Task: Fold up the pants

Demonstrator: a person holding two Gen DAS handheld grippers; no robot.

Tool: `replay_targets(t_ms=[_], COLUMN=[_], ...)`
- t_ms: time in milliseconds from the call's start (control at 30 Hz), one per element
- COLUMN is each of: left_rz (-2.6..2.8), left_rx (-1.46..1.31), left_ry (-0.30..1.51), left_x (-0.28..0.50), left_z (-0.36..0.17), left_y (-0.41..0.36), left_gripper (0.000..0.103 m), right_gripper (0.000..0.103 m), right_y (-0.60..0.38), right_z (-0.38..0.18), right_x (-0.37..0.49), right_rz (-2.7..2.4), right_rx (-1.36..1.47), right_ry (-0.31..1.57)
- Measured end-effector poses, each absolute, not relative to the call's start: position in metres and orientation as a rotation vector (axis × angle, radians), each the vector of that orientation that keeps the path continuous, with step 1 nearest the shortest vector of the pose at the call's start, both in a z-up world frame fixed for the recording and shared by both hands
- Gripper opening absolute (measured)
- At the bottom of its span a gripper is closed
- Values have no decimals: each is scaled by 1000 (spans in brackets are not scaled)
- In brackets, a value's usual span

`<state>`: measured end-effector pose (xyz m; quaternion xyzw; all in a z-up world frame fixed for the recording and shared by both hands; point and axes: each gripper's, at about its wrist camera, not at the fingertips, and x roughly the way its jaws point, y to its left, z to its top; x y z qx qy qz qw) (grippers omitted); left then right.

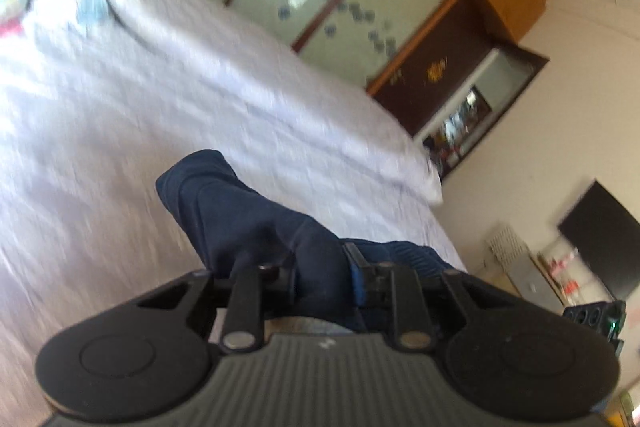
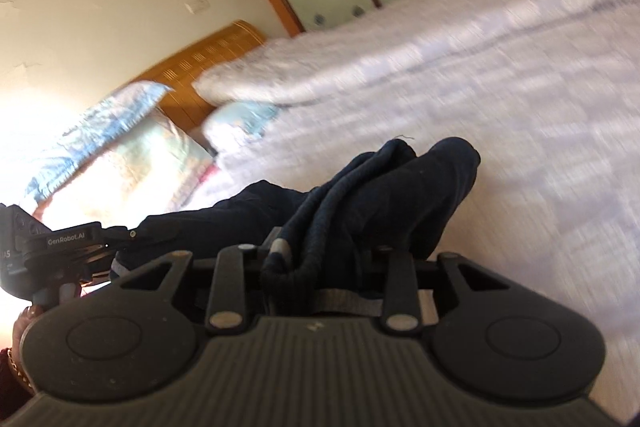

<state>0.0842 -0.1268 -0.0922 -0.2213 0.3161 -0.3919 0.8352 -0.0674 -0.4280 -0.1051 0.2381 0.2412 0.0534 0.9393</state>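
Above a white-covered bed (image 1: 140, 115), the left gripper (image 1: 320, 267) and right gripper (image 2: 320, 259) each clamp bunched navy pants (image 2: 400, 195); "GenRobot.AI" reads on the left gripper, beside the pants

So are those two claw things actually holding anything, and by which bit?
Yes, both grip the dark blue pants: the left gripper pinches a fold of cloth, the right gripper a bunched, corded edge.
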Motion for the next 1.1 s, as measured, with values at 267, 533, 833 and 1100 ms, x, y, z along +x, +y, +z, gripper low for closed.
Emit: replay_targets(t_ms=[267, 533, 833, 1100], left_rz=[-699, -601, -271, -278], left_rx=[-482, -848, -987, -739], left_ry=[554, 574, 672, 703], left_x=[219, 373, 403, 362], left_z=[-41, -121, -294, -205], left_y=[-88, -53, -40, -25], left_gripper=[22, 24, 42, 41], right_gripper=[35, 35, 71, 70], right_y=[-386, -354, -383, -395], right_z=[-75, -106, -271, -207], right_x=[69, 222, 321, 230], right_rz=[206, 244, 68, 53], right_rx=[414, 380, 405, 428], right_ry=[386, 319, 560, 564])
